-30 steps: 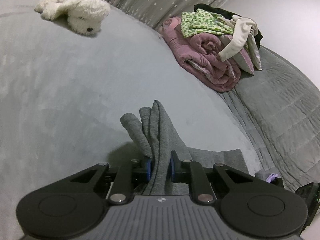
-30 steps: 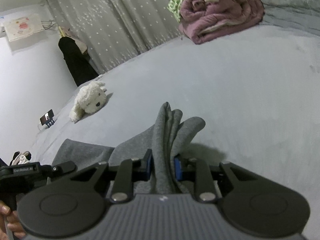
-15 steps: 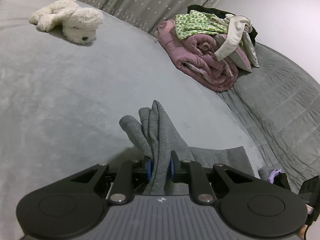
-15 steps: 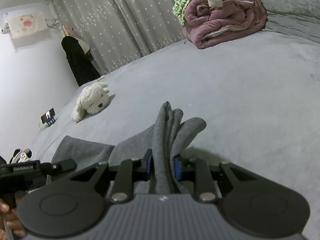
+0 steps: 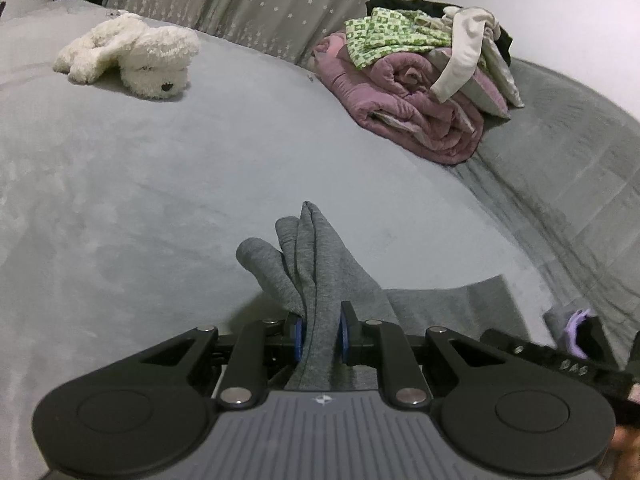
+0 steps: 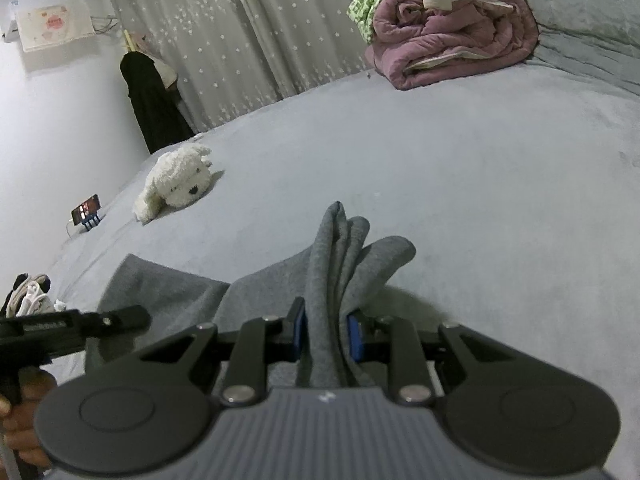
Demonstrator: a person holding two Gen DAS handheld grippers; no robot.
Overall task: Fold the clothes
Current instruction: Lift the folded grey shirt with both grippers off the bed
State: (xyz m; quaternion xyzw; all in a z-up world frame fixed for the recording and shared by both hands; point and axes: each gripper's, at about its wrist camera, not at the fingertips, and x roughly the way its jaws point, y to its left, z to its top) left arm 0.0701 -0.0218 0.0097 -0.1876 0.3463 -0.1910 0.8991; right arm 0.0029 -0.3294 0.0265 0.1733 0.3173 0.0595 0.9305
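A grey garment [image 5: 320,264] is bunched between the blue pads of my left gripper [image 5: 320,336], which is shut on it; the cloth stretches right, low over the grey bed. My right gripper [image 6: 326,334] is shut on another bunched corner of the same grey garment [image 6: 340,256], and the cloth spreads left over the bed [image 6: 160,292]. The left gripper's body shows at the left edge of the right wrist view [image 6: 72,326]. The right gripper's body shows at the right edge of the left wrist view [image 5: 560,360].
A white plush dog [image 5: 136,56] lies on the grey bed [image 5: 120,184]. A rolled purple quilt [image 5: 408,108] with a pile of clothes [image 5: 420,32] on top lies at the far side. A phone on a stand [image 6: 86,214] sits near the bed edge.
Both grippers keep their hold on the grey garment. The views have tilted up and shifted a little, so the plush dog and quilt sit lower in frame.
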